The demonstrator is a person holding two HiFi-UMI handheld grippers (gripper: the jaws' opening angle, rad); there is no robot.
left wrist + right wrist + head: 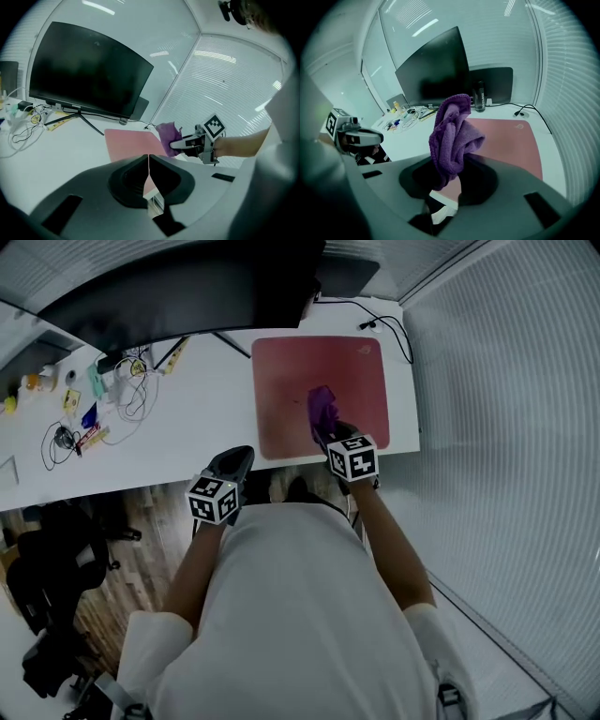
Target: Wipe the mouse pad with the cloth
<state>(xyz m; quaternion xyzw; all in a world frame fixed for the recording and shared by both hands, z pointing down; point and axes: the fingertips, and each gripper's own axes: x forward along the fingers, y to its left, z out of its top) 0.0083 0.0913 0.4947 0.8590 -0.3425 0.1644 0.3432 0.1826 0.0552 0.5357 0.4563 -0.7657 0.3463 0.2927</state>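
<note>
A pink mouse pad lies on the white desk at its right end, also seen as the mouse pad and the mouse pad. My right gripper is shut on a bunched purple cloth, held over the pad's near edge; the cloth stands up from the jaws. From the left gripper view the cloth appears just above the pad. My left gripper hangs at the desk's front edge, left of the pad, shut with nothing in it.
A large dark monitor stands at the back of the desk. Cables and small items clutter the left side. A black cable runs behind the pad. A ribbed wall closes the right side. A dark bottle stands behind the pad.
</note>
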